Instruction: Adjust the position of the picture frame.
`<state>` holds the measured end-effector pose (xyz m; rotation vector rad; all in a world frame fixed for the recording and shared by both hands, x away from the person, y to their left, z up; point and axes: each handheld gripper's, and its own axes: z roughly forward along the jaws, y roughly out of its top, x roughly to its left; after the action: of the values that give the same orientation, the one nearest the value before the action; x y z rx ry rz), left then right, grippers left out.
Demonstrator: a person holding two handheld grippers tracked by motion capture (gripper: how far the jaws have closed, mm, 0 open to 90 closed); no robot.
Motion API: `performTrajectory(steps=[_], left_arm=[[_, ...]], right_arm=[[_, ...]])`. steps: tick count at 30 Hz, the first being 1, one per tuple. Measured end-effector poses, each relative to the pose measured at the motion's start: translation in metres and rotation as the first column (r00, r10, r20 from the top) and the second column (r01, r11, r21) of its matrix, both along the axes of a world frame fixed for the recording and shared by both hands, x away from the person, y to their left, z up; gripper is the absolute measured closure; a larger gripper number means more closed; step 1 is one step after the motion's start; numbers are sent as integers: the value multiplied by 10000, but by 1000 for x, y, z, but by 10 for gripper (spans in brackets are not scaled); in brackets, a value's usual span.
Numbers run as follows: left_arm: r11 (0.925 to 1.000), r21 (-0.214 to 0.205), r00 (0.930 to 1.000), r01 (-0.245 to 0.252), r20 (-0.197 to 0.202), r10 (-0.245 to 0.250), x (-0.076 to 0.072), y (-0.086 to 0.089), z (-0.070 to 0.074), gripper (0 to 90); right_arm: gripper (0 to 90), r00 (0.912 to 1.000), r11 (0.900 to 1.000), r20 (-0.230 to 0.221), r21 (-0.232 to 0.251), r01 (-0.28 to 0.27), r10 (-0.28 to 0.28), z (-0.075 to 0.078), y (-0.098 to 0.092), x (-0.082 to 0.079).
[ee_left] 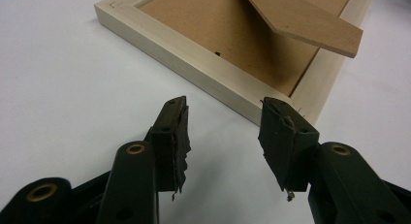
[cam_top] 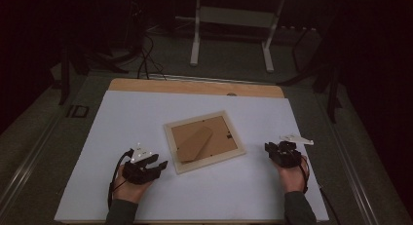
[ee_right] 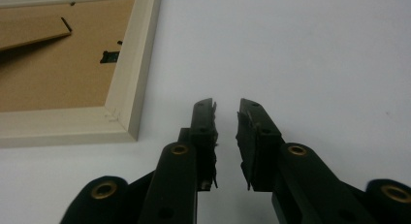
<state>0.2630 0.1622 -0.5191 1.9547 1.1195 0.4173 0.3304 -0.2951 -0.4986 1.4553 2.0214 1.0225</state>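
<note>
Cream picture frame (cam_top: 204, 142) with brown backing; white table (cam_top: 122, 118); black left claw (ee_left: 223, 136).

High view overhead facing forward, gripper views low, close, sharing frame (ee_left: 228, 78), seemingly face-down

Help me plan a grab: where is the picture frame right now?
In the high view the picture frame lies back-up at the middle of the white table, between the left gripper and the right gripper.
</note>
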Motion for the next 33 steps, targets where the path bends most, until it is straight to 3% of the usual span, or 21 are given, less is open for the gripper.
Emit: performTrajectory(steps=[9,19,24,26,28,33], left_arm=[[9985,326,9990,441,-129,-437,-1,-9,-3,599],[9942,194,9939,1061,-330,-1054,-1,-14,-4,725],[9919,167,9912,1258,-434,-1250,0,-15,-5,849],[9903,-55,9887,1385,-563,-1386,1,-15,-6,894],[9882,-238,9865,1511,-606,-1523,2,-14,-6,898],[9873,-151,9851,1582,-654,-1589,1,-17,-7,900]], right_arm=[[856,9996,9997,-101,10,-259,259,-1,10,11],[898,9977,9972,-86,-315,-679,676,1,25,23],[898,9966,9964,-141,-255,-809,806,1,32,30],[898,9964,9962,-191,-253,-828,823,0,36,32],[898,9960,9958,-209,-282,-876,871,-1,38,34],[898,9944,9944,-330,-289,-1013,1003,-5,46,38]])
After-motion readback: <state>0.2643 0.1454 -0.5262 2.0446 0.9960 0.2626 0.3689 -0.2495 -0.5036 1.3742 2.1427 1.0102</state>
